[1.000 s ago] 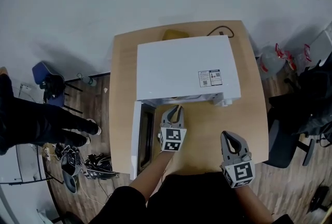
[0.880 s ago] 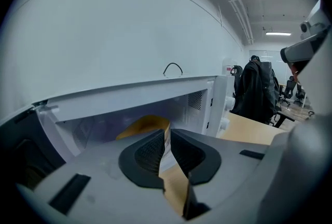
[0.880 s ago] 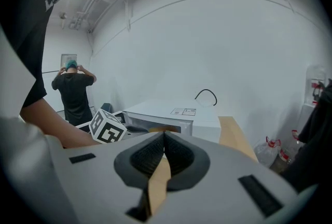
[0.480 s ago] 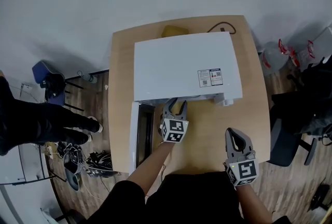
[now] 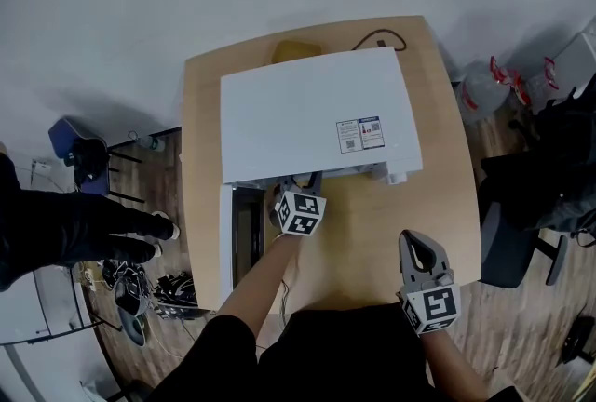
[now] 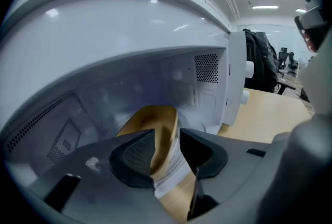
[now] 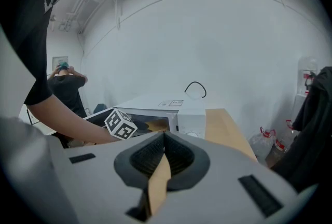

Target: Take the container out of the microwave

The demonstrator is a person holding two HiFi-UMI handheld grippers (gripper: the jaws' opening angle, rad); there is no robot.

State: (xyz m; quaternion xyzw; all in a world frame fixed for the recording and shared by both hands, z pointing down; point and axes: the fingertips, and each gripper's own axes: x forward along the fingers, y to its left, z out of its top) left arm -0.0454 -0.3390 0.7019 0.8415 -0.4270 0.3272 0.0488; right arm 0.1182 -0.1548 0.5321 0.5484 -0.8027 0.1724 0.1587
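Head view: white microwave (image 5: 317,116) on the wooden counter (image 5: 372,233), door (image 5: 225,242) swung open; cavity hidden from above.
Left gripper view: left claw (image 6: 166,150) reaches into the cavity, its 2 jaws just opening wide, the tan container (image 6: 158,124) rim between them, not clamped.
Container: inside the microwave.
Right gripper view: right claw (image 7: 163,153) closed, empty, above the counter.
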